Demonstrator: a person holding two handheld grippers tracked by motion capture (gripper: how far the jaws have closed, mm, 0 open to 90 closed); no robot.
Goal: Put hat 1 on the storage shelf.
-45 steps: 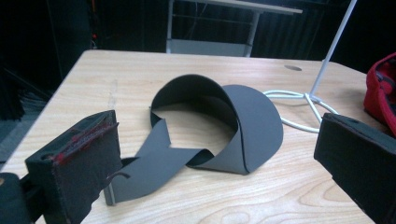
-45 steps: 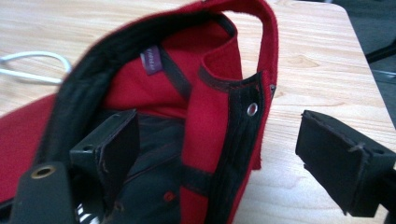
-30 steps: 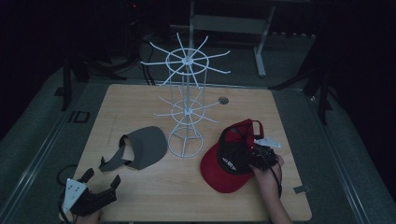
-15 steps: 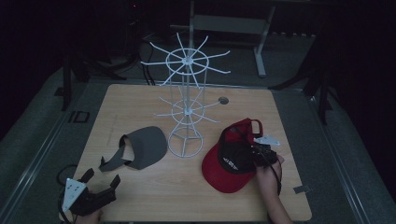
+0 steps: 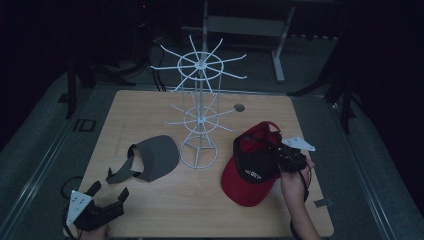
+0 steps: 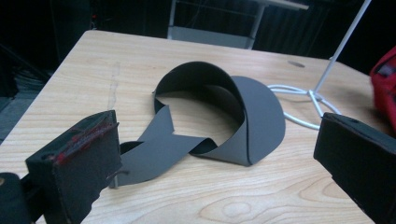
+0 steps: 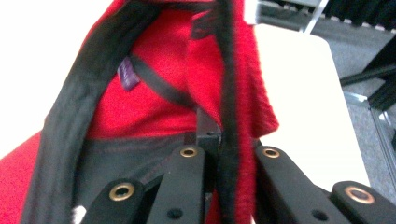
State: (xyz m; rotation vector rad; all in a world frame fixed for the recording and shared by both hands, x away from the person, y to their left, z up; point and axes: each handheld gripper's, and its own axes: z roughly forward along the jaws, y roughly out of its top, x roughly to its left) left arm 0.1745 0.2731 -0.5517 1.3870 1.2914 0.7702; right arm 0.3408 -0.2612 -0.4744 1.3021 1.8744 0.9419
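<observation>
R claw just clamped on red cap rim, cap edge pinched btwn jaws, back now tipping up off tabletop vs a sec ago. Grip looks secured; prob next: hang on wire rack. L claw released, idle near grey visor.

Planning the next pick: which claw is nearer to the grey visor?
Left. The left claw sits open just in front of the grey visor, apart from it. The right claw is across the table, shut on the red cap.
</observation>
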